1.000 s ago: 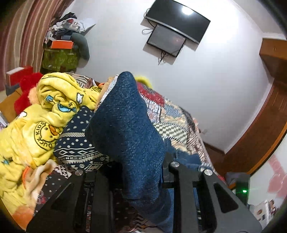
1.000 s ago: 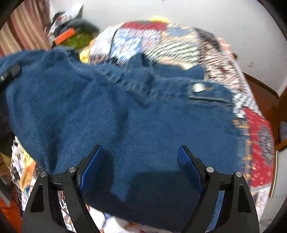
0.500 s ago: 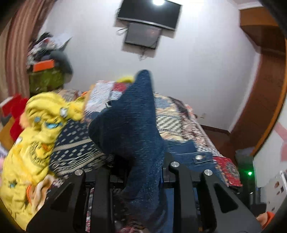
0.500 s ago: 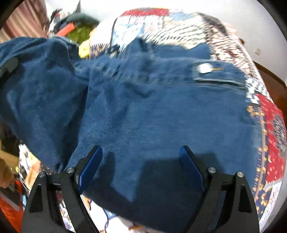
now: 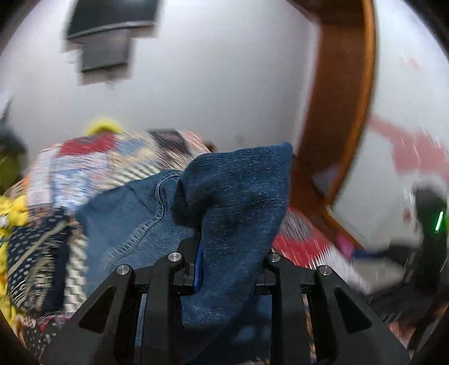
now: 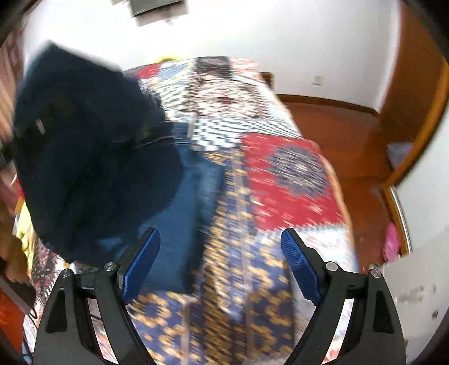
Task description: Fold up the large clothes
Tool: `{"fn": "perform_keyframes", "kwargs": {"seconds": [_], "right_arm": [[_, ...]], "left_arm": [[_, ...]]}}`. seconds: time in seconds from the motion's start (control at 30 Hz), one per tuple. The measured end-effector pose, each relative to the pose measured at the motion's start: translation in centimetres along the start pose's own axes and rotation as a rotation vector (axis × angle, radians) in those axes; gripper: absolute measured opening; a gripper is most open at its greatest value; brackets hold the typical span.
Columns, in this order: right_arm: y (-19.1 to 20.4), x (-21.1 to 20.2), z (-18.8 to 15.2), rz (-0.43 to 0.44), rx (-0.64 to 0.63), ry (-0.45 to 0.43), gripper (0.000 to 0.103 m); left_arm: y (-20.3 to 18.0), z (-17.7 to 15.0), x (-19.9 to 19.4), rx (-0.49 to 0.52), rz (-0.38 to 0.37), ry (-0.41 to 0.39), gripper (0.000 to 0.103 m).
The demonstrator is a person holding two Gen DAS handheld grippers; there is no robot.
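Observation:
A pair of blue denim jeans [image 5: 126,221] lies on the patterned bedspread [image 6: 280,179]. My left gripper [image 5: 224,266] is shut on a fold of the jeans [image 5: 238,202], which stands up between its fingers above the bed. In the right wrist view the lifted part of the jeans [image 6: 84,157] hangs dark at the left and the rest lies flat under it. My right gripper [image 6: 221,264] is open and empty, over the bedspread just right of the jeans' edge. Both views are motion-blurred.
A yellow printed garment [image 5: 11,219] lies at the bed's left side. A television [image 5: 109,25] hangs on the white wall. A wooden door frame [image 5: 345,112] and wooden floor [image 6: 350,134] are to the right of the bed. A pink item [image 6: 391,241] lies on the floor.
My left gripper has swung to the right, carrying the denim fold over the flat jeans. My right gripper has moved right, off the denim and over the bare bedspread.

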State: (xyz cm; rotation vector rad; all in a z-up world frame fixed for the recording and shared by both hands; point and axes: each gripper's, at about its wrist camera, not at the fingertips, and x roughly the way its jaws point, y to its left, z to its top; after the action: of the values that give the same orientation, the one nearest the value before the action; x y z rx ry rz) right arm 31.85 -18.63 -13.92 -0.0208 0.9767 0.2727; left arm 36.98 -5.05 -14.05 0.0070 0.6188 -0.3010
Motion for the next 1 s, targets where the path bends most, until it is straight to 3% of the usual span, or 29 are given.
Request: {"fn": "perform_keyframes", "kwargs": {"seconds": [0.07,0.23,0.33,0.4,0.47,0.53,0.67,0.87,1.0], "right_arm": [[-1.7,-0.2,-0.3,-0.019,0.043,0.006,0.086],[-4.6,-0.7,-1.3,-0.05,0.118,0.021,0.086],[-5.3,-1.5,-1.8,-0.046,0.137,0.018,0.086],[-5.4,-2.0,-1.6,-0.035,0.137,0.01,0.086],[-5.0,-2.4,-1.3,-0.023,0.124,-0.004,0.086],[-4.2,-2.9,-0.7,-0.01,0.099,-0.026,0.086],[-2.4,-3.8,0.3,0.027,0.043,-0.071,0.086],[1.1,-3.9,2.1,0.115,-0.012,-0.114,0.086],[3.3,-2.2,2.9,0.148,-0.055,-0.095,0.086]], "left_arm": [[-1.8,-2.1,1.7,0.061,-0.031,0.075,0.023],[-2.5,-5.6,3.3,0.108,-0.106,0.239,0.023],[-3.0,-6.2,2.4,0.17,-0.086,0.249,0.025],[-3.1,-6.2,1.8,0.175,-0.098,0.271,0.039],[-2.7,-6.0,1.0,0.156,-0.164,0.292,0.053],[-3.0,-5.9,-0.2,0.143,-0.184,0.29,0.057],[-2.2,-5.5,-2.9,0.153,-0.137,0.263,0.06],[2.6,-3.4,-6.2,0.121,0.031,0.159,0.07],[6.3,-2.6,-6.9,0.063,0.125,0.142,0.076]]}}
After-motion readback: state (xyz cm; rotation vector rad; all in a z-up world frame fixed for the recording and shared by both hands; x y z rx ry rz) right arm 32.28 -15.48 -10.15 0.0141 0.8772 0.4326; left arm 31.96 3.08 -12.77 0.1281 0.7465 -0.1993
